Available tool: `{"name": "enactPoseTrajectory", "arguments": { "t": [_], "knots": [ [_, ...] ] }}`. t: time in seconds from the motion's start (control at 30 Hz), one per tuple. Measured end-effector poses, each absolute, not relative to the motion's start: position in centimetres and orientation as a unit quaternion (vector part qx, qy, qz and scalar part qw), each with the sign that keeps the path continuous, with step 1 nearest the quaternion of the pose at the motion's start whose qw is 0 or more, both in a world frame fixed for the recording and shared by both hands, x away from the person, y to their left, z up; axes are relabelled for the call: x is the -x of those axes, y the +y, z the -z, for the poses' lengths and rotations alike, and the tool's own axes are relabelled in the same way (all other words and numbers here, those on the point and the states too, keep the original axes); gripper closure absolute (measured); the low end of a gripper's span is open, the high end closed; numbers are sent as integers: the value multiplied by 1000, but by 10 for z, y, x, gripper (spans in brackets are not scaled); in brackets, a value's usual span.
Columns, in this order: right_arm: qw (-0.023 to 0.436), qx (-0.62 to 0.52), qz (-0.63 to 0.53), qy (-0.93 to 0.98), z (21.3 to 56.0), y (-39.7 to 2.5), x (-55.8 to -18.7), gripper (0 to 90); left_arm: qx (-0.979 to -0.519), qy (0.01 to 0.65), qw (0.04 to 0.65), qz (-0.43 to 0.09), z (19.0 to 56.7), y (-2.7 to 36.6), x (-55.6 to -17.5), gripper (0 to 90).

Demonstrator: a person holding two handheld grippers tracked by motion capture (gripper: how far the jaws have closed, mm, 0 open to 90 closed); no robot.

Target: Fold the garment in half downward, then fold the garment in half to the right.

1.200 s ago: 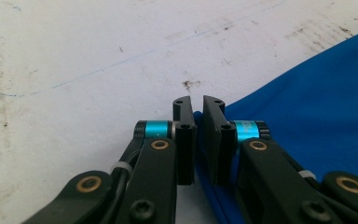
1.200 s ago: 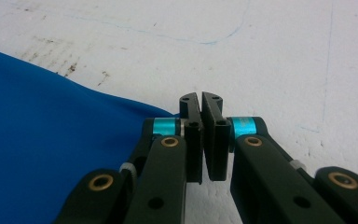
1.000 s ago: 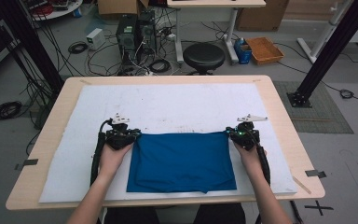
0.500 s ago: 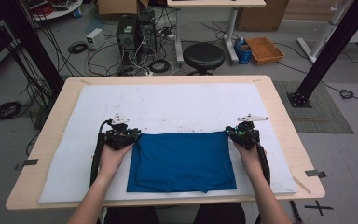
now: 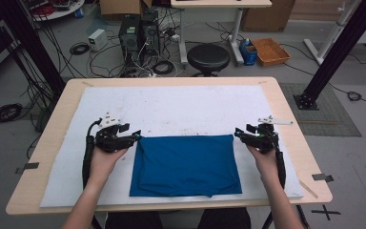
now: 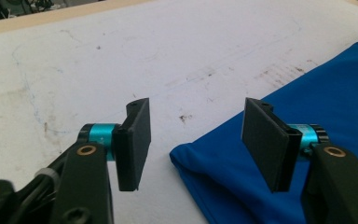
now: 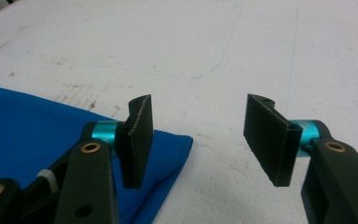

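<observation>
A folded blue cloth point(image 5: 186, 164) lies flat on the white mat point(image 5: 181, 109), near the table's front edge. My left gripper point(image 5: 134, 136) sits at the cloth's far left corner, open, its jaws straddling that corner point(image 6: 186, 158) without pinching it. My right gripper point(image 5: 240, 134) is open just off the cloth's far right corner point(image 7: 179, 142), with bare mat between its jaws. Both hands rest low on the mat. In the left gripper view the gripper point(image 6: 196, 140) has wide-spread jaws, and so does the gripper point(image 7: 198, 137) in the right gripper view.
The white mat covers most of the wooden table point(image 5: 286, 109) and carries faint dirty marks point(image 5: 190, 130) behind the cloth. Beyond the table stand a black stool point(image 5: 208, 57), computer cases point(image 5: 136, 33), floor cables and a cardboard tray point(image 5: 270, 50).
Both grippers have let go of the cloth's far corners and opened. The right gripper has drawn outward to the right, off the cloth. The cloth lies still.
</observation>
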State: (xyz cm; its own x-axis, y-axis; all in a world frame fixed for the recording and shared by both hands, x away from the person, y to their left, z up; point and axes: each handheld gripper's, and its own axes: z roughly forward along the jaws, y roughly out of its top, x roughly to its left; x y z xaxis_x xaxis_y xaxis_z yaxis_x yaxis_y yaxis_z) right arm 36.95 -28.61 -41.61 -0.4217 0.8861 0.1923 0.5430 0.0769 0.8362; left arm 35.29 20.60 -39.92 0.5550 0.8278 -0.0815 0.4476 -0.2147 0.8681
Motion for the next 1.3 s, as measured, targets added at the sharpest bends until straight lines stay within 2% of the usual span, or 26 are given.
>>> {"name": "enactPoseTrajectory", "arguments": {
  "t": [0.17, 0.6, 1.3],
  "knots": [
    [191, -502, -462, 705, 414, -289, -369, 380, -748, 415, 472, -212, 395, 210, -350, 360],
    [196, -491, -465, 710, 412, -283, -368, 367, -745, 406, 480, -224, 387, 215, -342, 354],
    [196, -486, -465, 714, 410, -279, -367, 364, -752, 397, 479, -216, 387, 210, -338, 354]
  ]
}}
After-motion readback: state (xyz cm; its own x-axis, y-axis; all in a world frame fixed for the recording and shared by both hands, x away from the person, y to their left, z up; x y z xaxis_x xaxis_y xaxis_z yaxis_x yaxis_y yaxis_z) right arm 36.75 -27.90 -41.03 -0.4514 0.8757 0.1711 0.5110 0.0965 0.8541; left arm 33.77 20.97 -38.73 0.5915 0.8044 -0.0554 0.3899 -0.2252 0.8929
